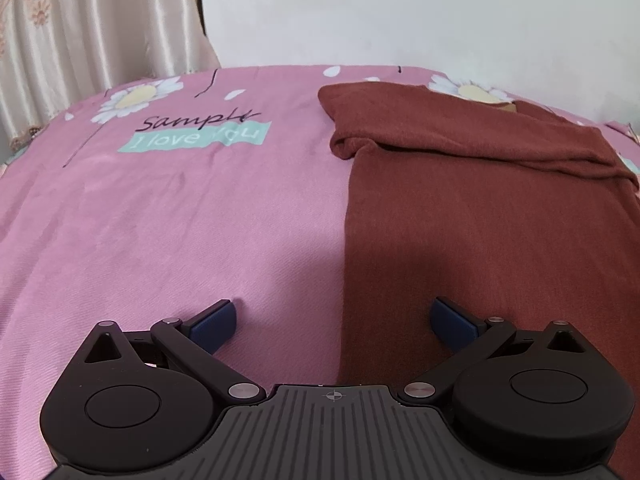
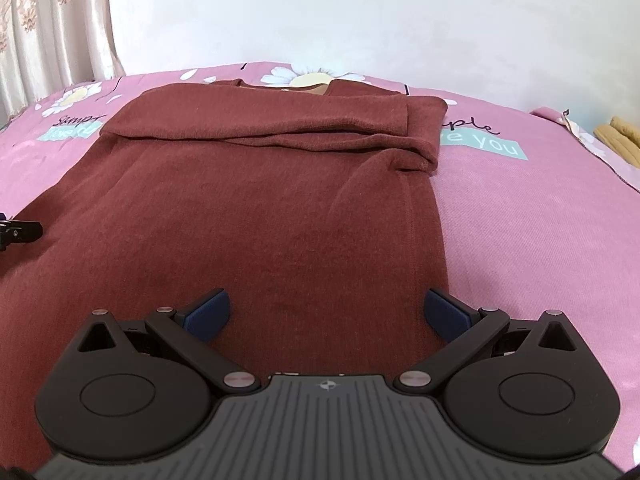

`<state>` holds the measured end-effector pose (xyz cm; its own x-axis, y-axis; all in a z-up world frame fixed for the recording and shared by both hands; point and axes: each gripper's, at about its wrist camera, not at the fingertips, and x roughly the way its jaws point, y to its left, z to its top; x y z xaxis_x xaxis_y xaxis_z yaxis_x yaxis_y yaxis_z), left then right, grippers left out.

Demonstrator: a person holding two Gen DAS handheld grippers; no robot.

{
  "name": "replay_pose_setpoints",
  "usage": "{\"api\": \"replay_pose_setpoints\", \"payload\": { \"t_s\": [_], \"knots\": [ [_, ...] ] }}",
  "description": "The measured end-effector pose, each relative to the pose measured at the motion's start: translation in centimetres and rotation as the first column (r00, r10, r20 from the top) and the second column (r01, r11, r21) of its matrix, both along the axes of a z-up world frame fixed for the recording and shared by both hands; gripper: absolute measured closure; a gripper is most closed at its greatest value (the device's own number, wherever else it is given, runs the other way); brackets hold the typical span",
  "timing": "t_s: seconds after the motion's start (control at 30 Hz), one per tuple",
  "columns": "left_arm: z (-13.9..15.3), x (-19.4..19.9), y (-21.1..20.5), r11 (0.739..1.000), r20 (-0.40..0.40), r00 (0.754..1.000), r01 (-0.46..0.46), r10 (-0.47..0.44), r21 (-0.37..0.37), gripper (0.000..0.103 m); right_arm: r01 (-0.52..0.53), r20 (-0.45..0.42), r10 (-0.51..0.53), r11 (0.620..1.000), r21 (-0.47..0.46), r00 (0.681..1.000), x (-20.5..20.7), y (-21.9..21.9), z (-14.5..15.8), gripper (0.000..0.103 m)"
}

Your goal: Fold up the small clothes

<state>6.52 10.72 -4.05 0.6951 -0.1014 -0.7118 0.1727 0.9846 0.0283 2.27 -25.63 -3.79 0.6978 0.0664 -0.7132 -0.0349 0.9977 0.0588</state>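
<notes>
A rust-brown knit garment lies flat on the pink bedsheet, its sleeves folded across the upper part. In the left wrist view the garment fills the right half. My left gripper is open and empty, low over the garment's left edge, one finger over the sheet, the other over the cloth. My right gripper is open and empty, low over the garment's lower right part. Part of the left gripper shows at the left edge of the right wrist view.
The pink sheet has daisy prints and a teal "I love you" label. A cream curtain hangs at the back left, a white wall behind. A yellow-tan cloth lies at the far right.
</notes>
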Motion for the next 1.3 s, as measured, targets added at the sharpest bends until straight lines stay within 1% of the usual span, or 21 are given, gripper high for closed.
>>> {"api": "replay_pose_setpoints", "payload": {
  "t_s": [0.2,0.33,0.67,0.83,0.97,1.07,1.23,1.3],
  "knots": [
    [0.1,-0.9,0.7,0.999,-0.011,0.999,0.034,-0.034,0.000,0.000,-0.022,0.003,0.022,1.000,0.011,1.000,-0.3,-0.4,-0.1,0.000],
    [0.0,-0.9,0.4,1.000,-0.008,1.000,0.028,-0.028,0.011,0.000,-0.023,0.005,0.023,1.000,0.011,1.000,-0.4,-0.3,-0.1,0.000],
    [0.0,-0.9,0.4,1.000,-0.006,1.000,0.027,-0.027,0.010,0.000,-0.024,0.004,0.024,1.000,0.013,1.000,-0.4,-0.4,-0.1,0.000],
    [0.1,-0.9,0.4,1.000,-0.017,1.000,0.023,-0.023,0.016,0.000,-0.024,0.002,0.024,1.000,0.010,1.000,-0.4,-0.3,-0.1,0.000],
    [0.3,-1.4,0.7,0.999,-0.046,0.998,0.038,-0.038,0.017,0.000,-0.037,-0.013,0.037,0.999,-0.004,0.999,-1.0,-0.3,0.1,0.000],
    [0.6,-2.2,1.3,0.997,-0.076,0.995,0.072,-0.071,0.012,0.000,-0.062,-0.031,0.062,0.998,-0.005,0.998,-2.0,-0.5,0.4,0.000],
    [1.1,-3.6,2.7,0.990,-0.140,0.980,0.141,-0.143,-0.026,0.000,-0.091,-0.075,0.093,0.995,0.040,0.993,-3.9,-1.8,1.1,0.000],
    [1.3,-4.1,3.0,0.985,-0.166,0.971,0.173,-0.174,-0.024,0.000,-0.083,-0.105,0.092,0.993,0.082,0.990,-4.5,-2.8,1.3,0.000]
  ]
}}
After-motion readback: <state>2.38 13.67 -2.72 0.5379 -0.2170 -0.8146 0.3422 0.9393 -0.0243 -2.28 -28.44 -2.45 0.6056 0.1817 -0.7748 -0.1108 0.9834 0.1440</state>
